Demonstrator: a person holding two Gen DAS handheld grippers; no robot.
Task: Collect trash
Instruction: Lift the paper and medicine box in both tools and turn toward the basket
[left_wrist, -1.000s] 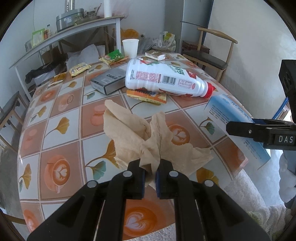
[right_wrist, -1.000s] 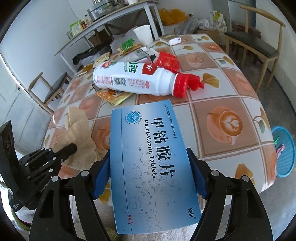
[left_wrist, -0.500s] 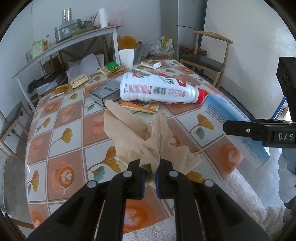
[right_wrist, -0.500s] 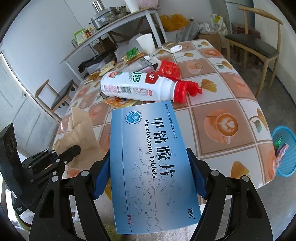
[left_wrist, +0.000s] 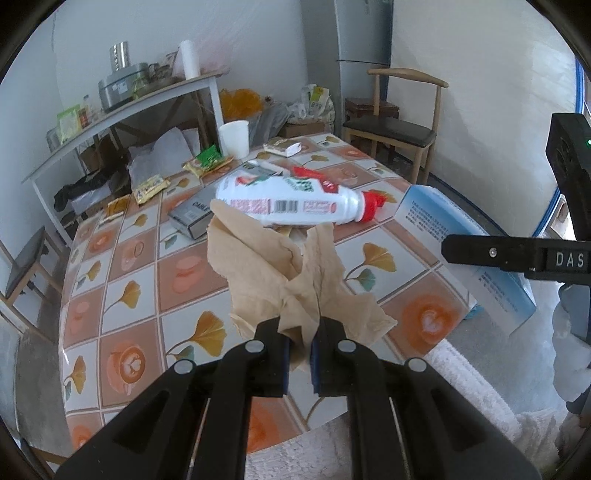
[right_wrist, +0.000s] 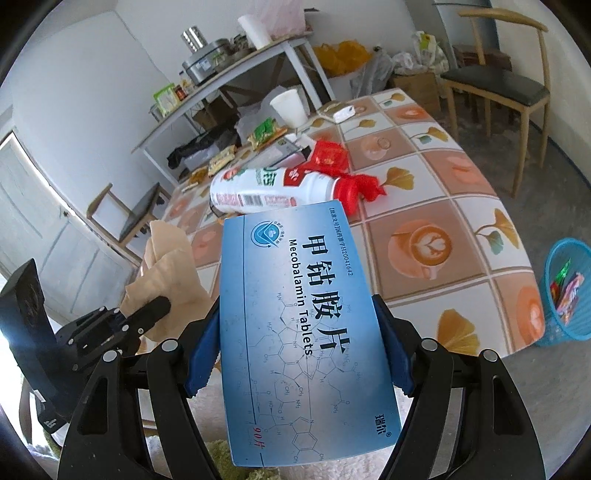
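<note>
My left gripper (left_wrist: 300, 334) is shut on a crumpled brown paper napkin (left_wrist: 273, 266), held up off the tiled table (left_wrist: 147, 280). In the right wrist view my right gripper (right_wrist: 295, 321) is shut on a flat blue medicine box (right_wrist: 299, 317), its blue pads pressed on both long edges. The same box (left_wrist: 443, 221) shows at the right of the left wrist view, and the napkin (right_wrist: 166, 266) with the left gripper (right_wrist: 155, 308) shows at the left of the right wrist view. A white bottle with a red cap (left_wrist: 291, 203) lies on its side on the table.
A blue bin (right_wrist: 567, 291) with wrappers in it stands on the floor right of the table. On the table lie a grey box (left_wrist: 192, 218), snack packets (left_wrist: 208, 160), a red wrapper (right_wrist: 327, 157) and a white cup (left_wrist: 234, 138). A wooden chair (left_wrist: 399, 125) and a shelf table (left_wrist: 122, 110) stand behind.
Both grippers have pulled back and risen from the table with their loads, so the table looks smaller and farther. The blue bin has come further into the right wrist view.
</note>
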